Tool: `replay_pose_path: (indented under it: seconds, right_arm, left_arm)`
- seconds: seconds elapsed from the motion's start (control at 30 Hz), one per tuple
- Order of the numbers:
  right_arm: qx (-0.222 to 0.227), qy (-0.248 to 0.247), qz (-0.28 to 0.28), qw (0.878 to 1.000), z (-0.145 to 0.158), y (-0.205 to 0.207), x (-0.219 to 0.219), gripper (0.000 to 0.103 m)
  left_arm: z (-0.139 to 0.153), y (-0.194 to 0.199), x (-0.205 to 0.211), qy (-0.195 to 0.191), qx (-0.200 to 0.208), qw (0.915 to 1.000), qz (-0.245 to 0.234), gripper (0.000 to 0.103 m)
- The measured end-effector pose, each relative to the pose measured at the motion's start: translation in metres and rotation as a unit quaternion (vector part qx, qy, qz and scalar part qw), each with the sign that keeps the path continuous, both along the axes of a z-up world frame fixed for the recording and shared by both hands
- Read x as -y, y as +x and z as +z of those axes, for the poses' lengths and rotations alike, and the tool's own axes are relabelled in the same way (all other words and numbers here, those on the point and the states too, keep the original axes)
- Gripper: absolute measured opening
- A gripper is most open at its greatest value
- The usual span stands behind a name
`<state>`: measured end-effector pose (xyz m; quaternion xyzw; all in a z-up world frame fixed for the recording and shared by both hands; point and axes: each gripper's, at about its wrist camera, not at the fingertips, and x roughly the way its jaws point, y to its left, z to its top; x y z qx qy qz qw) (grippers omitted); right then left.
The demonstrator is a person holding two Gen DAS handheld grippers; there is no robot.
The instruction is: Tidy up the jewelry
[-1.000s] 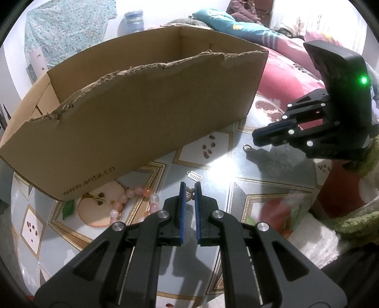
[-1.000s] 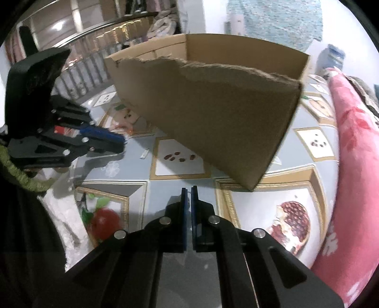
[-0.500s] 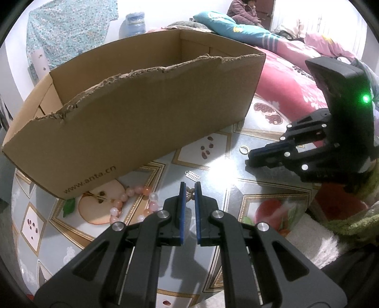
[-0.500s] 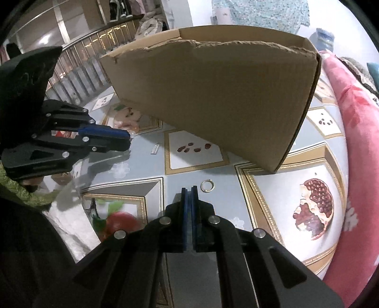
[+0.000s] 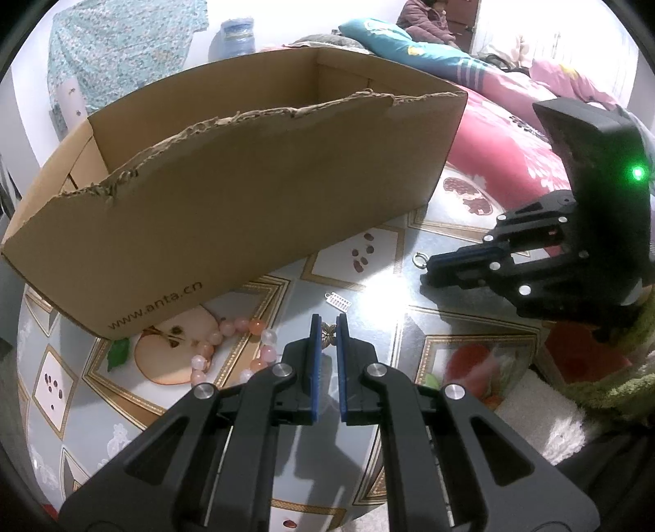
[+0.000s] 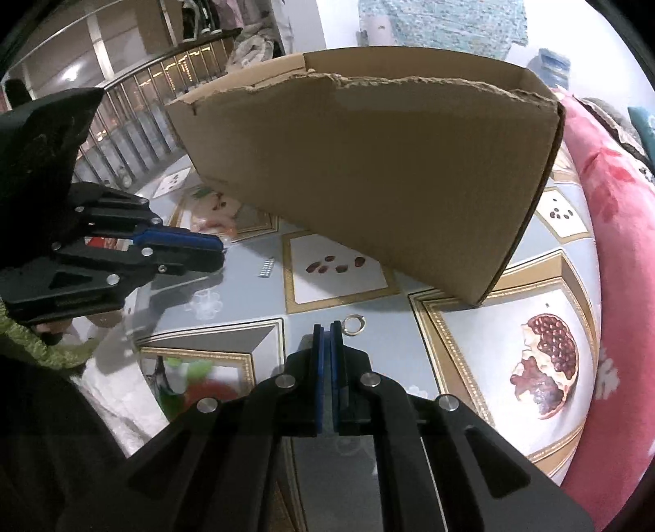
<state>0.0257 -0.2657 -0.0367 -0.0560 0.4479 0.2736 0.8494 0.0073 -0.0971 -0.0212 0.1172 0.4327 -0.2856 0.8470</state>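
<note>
A small bronze filigree ornament (image 5: 328, 331) sits pinched between the blue pads of my left gripper (image 5: 327, 323), low over the table. Beside its tips lie a pink bead bracelet (image 5: 229, 341) and a small silver charm (image 5: 339, 300). A gold ring (image 6: 354, 324) lies flat on the cloth just right of my right gripper (image 6: 327, 331), which is shut with nothing between its pads. From the left wrist view the right gripper (image 5: 430, 266) points at the ring (image 5: 418, 258). A torn-edged cardboard box (image 5: 245, 196) stands open behind the jewelry.
The round table (image 6: 470, 327) wears a glossy fruit-patterned cloth. Pink bedding (image 6: 614, 245) presses against its right side. A person (image 5: 425, 20) sits on the bed far behind. The left gripper (image 6: 219, 253) hovers at the left of the right wrist view, near the silver charm (image 6: 266, 269).
My right gripper has dropped and rolled a little, and the gold ring has come into its view just by the fingertips. The left gripper has stayed still with the ornament.
</note>
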Motion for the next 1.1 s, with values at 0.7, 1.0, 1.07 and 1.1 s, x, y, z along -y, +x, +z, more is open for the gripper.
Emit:
replay_pose_path:
  seconds: [0.7,1.0,1.07,1.1]
  right_arm:
    - [0.026,-0.046,0.118,0.992,0.004,0.014,0.005,0.012]
    - [0.023,-0.029,0.095,0.995,0.009,0.011,0.013,0.01]
    - [0.025,-0.026,0.088,0.995,0.013,0.007,0.017,0.01]
    - [0.026,-0.025,0.085,0.996,0.014,0.006,0.017,0.01]
  left_arm:
    - [0.001,0.004,0.001,0.008,-0.002,1.0,0.004,0.006]
    - [0.002,0.004,0.003,0.006,0.001,1.0,0.002,0.006]
    - [0.003,0.002,0.002,0.004,0.005,1.0,0.001,0.006]
    - [0.004,0.0,0.001,0.003,0.006,1.0,0.001,0.006]
